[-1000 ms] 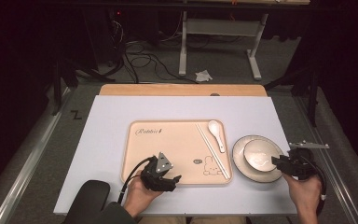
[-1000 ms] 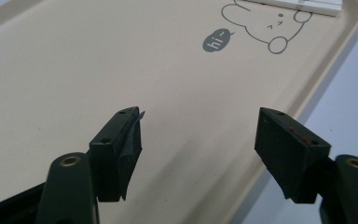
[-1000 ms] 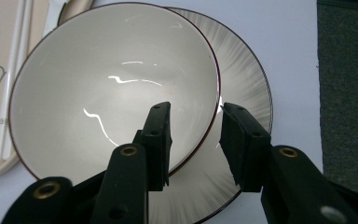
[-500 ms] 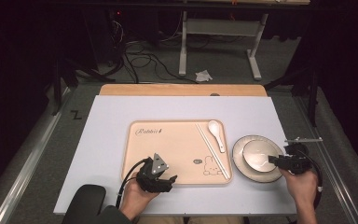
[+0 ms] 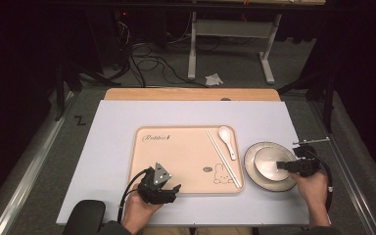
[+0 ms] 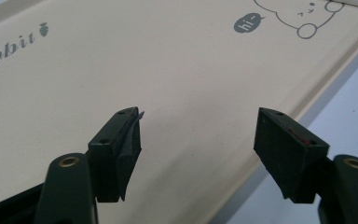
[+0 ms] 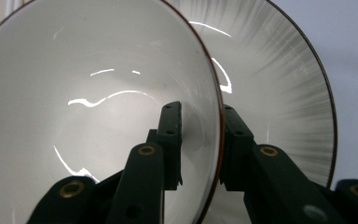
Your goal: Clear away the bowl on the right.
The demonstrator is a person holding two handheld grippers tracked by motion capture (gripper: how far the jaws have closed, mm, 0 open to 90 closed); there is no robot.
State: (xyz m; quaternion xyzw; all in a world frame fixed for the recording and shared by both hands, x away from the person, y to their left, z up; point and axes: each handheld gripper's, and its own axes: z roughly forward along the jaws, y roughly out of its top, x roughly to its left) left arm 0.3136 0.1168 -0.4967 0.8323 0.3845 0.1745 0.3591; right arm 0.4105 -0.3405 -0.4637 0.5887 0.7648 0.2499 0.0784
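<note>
Where the table (image 5: 127,127) stands, its top is a pale lavender sheet over a wooden board whose far edge shows, and around it lie grey floor, tangled black cables, a crumpled scrap of paper and the white legs of another desk (image 5: 230,46); beyond these the room is dark and hard to make out. On the sheet sits a peach tray (image 5: 176,156), smooth and matt with rounded corners, printed with "Rabbit" lettering and a little rabbit saying "hi". Along the tray's right side lie pale chopsticks (image 5: 223,157) and a white glossy spoon (image 5: 227,139). Just right of the tray, a round plate (image 5: 286,182) with grey radial streaks and a thin dark rim carries a white glazed bowl (image 5: 269,162).

Low on the near edge of the tray the left gripper (image 6: 198,140) hovers, its black jaws wide apart with nothing between them; the tray's far end is cut off in the left gripper view. At the plate's right side the right gripper (image 7: 200,140) has its jaws clamped on the bowl's rim (image 7: 216,107), one jaw inside, one outside. In the right gripper view the bowl tilts against the plate, whose lower part is hidden behind jaws and bowl. Whether the bowl's base touches the plate cannot be told.
</note>
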